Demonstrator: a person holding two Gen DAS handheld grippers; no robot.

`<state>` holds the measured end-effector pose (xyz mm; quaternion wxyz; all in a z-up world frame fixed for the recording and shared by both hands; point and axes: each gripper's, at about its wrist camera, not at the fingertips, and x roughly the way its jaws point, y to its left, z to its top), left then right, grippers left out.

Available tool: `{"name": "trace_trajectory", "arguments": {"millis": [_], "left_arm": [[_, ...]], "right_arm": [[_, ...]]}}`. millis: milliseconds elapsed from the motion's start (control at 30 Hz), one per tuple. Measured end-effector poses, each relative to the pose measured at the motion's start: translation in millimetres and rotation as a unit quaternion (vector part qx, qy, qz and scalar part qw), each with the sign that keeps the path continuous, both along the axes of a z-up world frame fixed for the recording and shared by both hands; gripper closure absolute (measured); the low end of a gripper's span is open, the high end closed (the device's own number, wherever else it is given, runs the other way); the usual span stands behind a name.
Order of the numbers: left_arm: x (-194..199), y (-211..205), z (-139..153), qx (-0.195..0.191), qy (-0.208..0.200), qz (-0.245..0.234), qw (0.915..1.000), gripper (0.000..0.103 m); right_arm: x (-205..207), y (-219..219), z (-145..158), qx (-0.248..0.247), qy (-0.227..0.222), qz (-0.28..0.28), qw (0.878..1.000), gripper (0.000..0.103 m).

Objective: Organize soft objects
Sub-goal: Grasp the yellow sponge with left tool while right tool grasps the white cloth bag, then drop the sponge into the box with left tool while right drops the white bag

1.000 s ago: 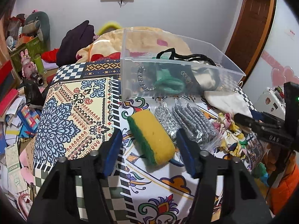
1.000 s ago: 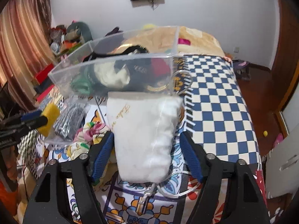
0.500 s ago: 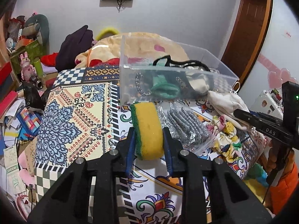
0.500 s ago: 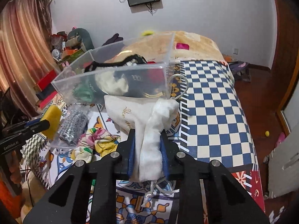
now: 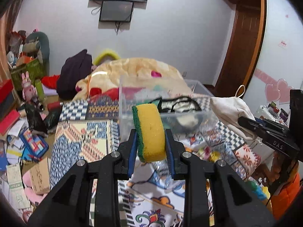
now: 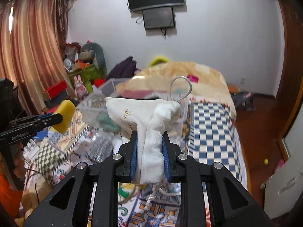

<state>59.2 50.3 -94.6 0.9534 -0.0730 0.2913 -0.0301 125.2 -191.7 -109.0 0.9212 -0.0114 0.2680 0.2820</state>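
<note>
My left gripper is shut on a yellow sponge with a green scouring side and holds it up in front of the clear plastic bin. My right gripper is shut on a white drawstring pouch, lifted above the patterned bed cover. The pouch also shows at the right of the left wrist view, and the sponge at the left of the right wrist view. The bin holds dark straps and green and white soft items.
A bag of silver scourers and a flowered cloth lie on the patterned cover in front of the bin. A beige blanket heap lies behind it. Cluttered floor and boxes lie to the left.
Both grippers closed, the left on the sponge and the right on the pouch, then lifted them off the cover toward the bin.
</note>
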Motion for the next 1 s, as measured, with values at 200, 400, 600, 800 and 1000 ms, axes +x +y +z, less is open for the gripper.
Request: {"name": "trace_trajectory", "arguments": {"millis": [200,400,600,800,1000], "left_arm": [[14,-2,19,-0.006,-0.031,0.004,0.9995,0.075],[36,-5,31,0.008,-0.048,0.01,0.9988,0.075],[61,-6,29,0.021,-0.04,0.015,0.9989,0.075],[87,-2,16,0.033,-0.017,0.025,0.999,0.075],[113,0,-5,0.037,0.021,0.022,0.9989,0.075]], "right_arm": [[13,14,20,0.021,-0.023,0.001,1.0,0.082],[25,27,27,0.033,-0.034,0.006,0.999,0.082],[38,42,29,0.041,-0.035,0.011,0.998,0.082],[56,62,25,0.048,-0.019,0.018,0.999,0.082],[74,80,12,0.035,0.007,0.024,0.999,0.082]]}}
